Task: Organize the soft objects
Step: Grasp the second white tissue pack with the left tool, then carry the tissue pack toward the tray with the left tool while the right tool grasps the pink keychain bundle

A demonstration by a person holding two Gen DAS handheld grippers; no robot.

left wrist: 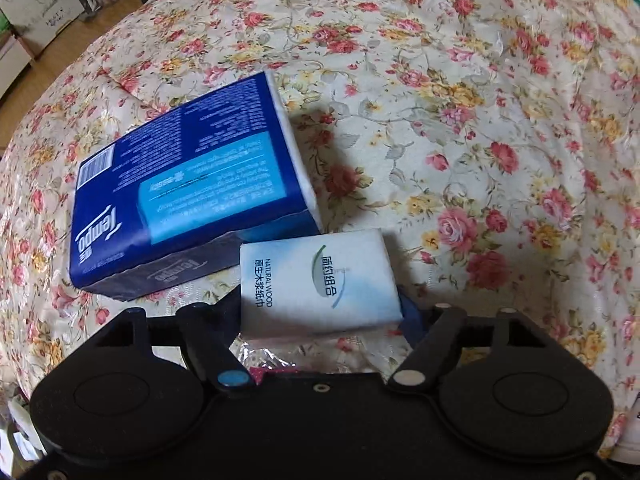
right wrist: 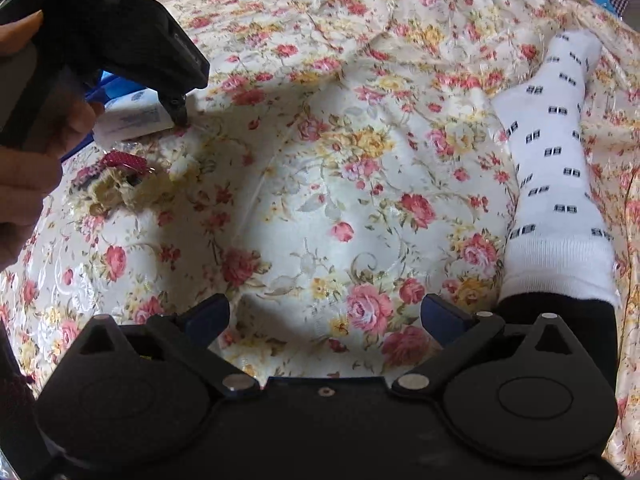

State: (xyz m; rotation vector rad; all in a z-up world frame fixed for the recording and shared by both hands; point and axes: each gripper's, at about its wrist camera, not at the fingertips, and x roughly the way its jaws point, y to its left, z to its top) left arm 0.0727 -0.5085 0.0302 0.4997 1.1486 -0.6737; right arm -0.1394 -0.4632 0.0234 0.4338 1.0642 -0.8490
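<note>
In the left wrist view, my left gripper is shut on a small white tissue pack with green and blue print, held just above the floral bedspread. A large blue Tempo tissue pack lies right beside it, to its left and a little beyond. In the right wrist view, my right gripper is open and empty over the bedspread. A white sock with small dark marks lies to its right. The left gripper with the white pack shows at the far left there.
A small fluffy cream item with a pink clip lies on the bedspread at left in the right wrist view. A crinkly clear wrapper lies under my left gripper. Boxes and furniture stand beyond the bed's left edge.
</note>
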